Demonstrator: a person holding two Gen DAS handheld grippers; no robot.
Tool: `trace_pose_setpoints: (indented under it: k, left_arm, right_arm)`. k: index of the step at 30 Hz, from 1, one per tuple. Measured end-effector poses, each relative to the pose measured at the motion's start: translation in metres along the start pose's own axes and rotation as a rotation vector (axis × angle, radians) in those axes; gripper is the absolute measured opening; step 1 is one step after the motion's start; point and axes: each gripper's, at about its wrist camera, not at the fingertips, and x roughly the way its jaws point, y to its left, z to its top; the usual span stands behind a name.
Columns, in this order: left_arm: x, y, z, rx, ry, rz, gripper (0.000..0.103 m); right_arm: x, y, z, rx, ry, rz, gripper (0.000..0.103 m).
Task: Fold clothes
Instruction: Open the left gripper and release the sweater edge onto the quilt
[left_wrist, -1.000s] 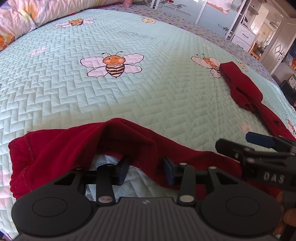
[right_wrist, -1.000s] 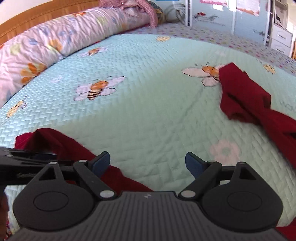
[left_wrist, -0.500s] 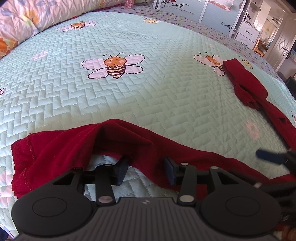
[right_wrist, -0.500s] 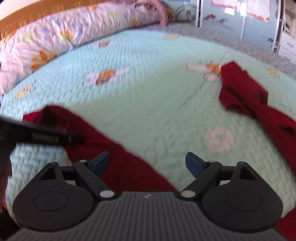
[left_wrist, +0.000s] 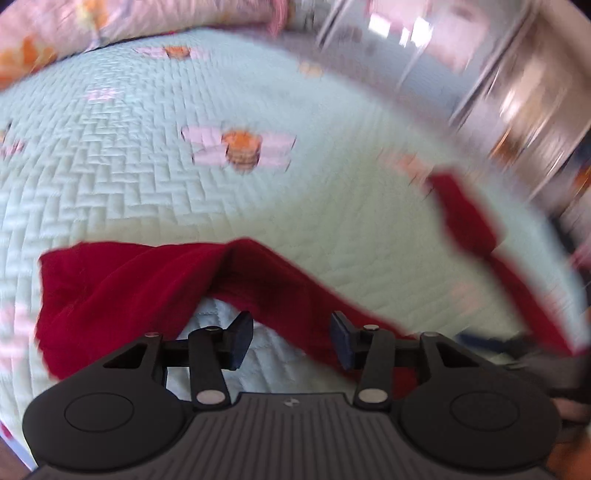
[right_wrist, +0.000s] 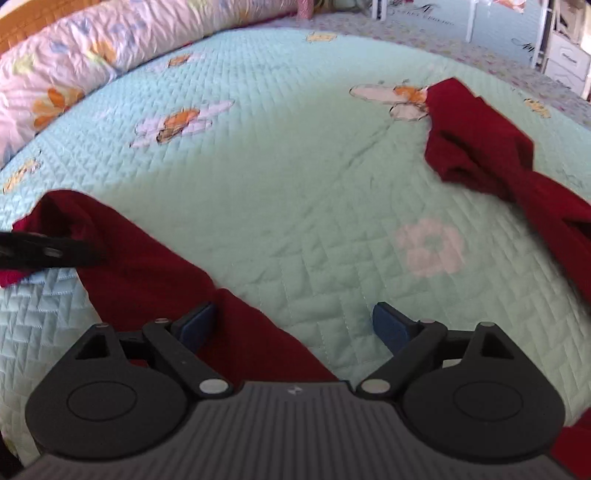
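Nearest the left wrist camera, the left gripper (left_wrist: 291, 339) has its fingers (left_wrist: 240, 338) parted to a middling gap, with a raised fold of the red garment (left_wrist: 140, 284) arching just above and between them; nothing is pinched. The right gripper (right_wrist: 295, 326) has its fingers (right_wrist: 391, 326) spread wide, the left pad lying against the garment's red cloth (right_wrist: 155, 266) and the right pad over bare quilt. The garment lies on the bed, on a mint-green quilted bedspread (right_wrist: 280, 177) printed with bees and pale flowers. The right wrist view is sharp and shows the left gripper's dark fingers (right_wrist: 44, 251) reaching in from the left edge over the cloth; the left wrist view is smeared by motion blur. Farther off, toward the right of both views, the rest of the red cloth (right_wrist: 476, 147) lies bunched, one corner over a printed bee (right_wrist: 399, 98). Beyond, a floral duvet roll (right_wrist: 92, 62) runs along the bed's far side, and white furniture (right_wrist: 565, 55) stands behind. Some script shows near the top of the right wrist view, too small to read.
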Motion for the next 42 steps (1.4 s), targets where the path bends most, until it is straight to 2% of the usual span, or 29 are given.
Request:
trace_pose_setpoints:
  k: [2, 3, 5, 6, 9, 15, 17, 19, 20, 21, 22, 23, 28, 29, 30, 31, 32, 33, 35, 38, 41, 42]
  left_arm:
    - [-0.027, 0.023, -0.010, -0.062, -0.074, -0.022, 0.056]
    - [-0.035, 0.033, -0.016, -0.074, -0.084, 0.007, 0.059]
    - [-0.044, 0.047, -0.026, -0.076, -0.069, 0.104, 0.059]
    - [-0.046, 0.053, -0.029, -0.089, -0.062, 0.126, 0.059]
    - [-0.051, 0.068, -0.034, -0.155, -0.044, 0.141, 0.059]
    - [-0.061, 0.089, -0.042, -0.259, -0.024, 0.155, 0.058]
    - [-0.063, 0.094, -0.043, -0.275, -0.020, 0.150, 0.058]
    - [-0.063, 0.096, -0.044, -0.273, -0.015, 0.142, 0.059]
    - [-0.062, 0.096, -0.044, -0.272, -0.013, 0.138, 0.059]
    - [-0.062, 0.097, -0.044, -0.271, -0.011, 0.134, 0.059]
    - [-0.062, 0.098, -0.044, -0.270, -0.008, 0.130, 0.060]
    - [-0.061, 0.098, -0.044, -0.267, -0.005, 0.128, 0.060]
    - [-0.056, 0.094, -0.040, -0.225, 0.020, 0.132, 0.067]
    - [-0.054, 0.092, -0.038, -0.210, 0.027, 0.138, 0.068]
    - [-0.052, 0.089, -0.037, -0.188, 0.037, 0.150, 0.070]
    - [-0.049, 0.085, -0.035, -0.161, 0.049, 0.165, 0.071]
    - [-0.047, 0.081, -0.034, -0.132, 0.061, 0.181, 0.071]
    - [-0.045, 0.077, -0.033, -0.102, 0.073, 0.197, 0.072]
    - [-0.042, 0.072, -0.033, -0.069, 0.083, 0.218, 0.074]
    - [-0.039, 0.066, -0.033, -0.034, 0.094, 0.242, 0.077]
    - [-0.033, 0.061, -0.031, 0.000, 0.107, 0.268, 0.081]
    - [-0.030, 0.058, -0.031, 0.015, 0.112, 0.280, 0.083]
  right_arm:
    - [-0.012, 0.012, 0.004, -0.047, -0.044, 0.004, 0.091]
    - [-0.021, 0.022, 0.007, -0.095, -0.081, 0.020, 0.091]
    - [-0.032, 0.048, 0.012, -0.210, -0.139, 0.062, 0.091]
    - [-0.034, 0.062, 0.015, -0.265, -0.155, 0.088, 0.091]
    - [-0.037, 0.105, 0.022, -0.435, -0.199, 0.163, 0.091]
    - [-0.010, 0.179, 0.027, -0.815, -0.220, 0.269, 0.090]
    - [-0.004, 0.180, 0.038, -0.767, -0.201, 0.321, 0.089]
    - [0.002, 0.177, 0.052, -0.683, -0.177, 0.377, 0.079]
    - [0.005, 0.175, 0.059, -0.640, -0.164, 0.405, 0.064]
    - [0.009, 0.174, 0.066, -0.598, -0.152, 0.433, 0.045]
    - [0.012, 0.172, 0.073, -0.555, -0.140, 0.460, 0.035]
    - [0.015, 0.170, 0.080, -0.512, -0.127, 0.487, 0.020]
    - [0.030, 0.162, 0.115, -0.296, -0.065, 0.617, 0.019]
    - [0.036, 0.155, 0.124, -0.214, -0.062, 0.604, 0.019]
    - [0.045, 0.146, 0.133, -0.130, -0.069, 0.548, 0.025]
    - [0.054, 0.139, 0.139, -0.086, -0.063, 0.487, 0.028]
    - [0.064, 0.133, 0.144, -0.058, -0.048, 0.430, 0.037]
    - [0.067, 0.128, 0.146, -0.044, -0.049, 0.385, 0.039]
    - [0.057, 0.125, 0.139, -0.060, -0.074, 0.335, 0.039]
    - [0.019, 0.129, 0.112, -0.167, -0.123, 0.334, 0.041]
    - [0.005, 0.129, 0.074, -0.246, -0.088, 0.319, 0.051]
    - [0.001, 0.128, 0.061, -0.271, -0.072, 0.313, 0.051]
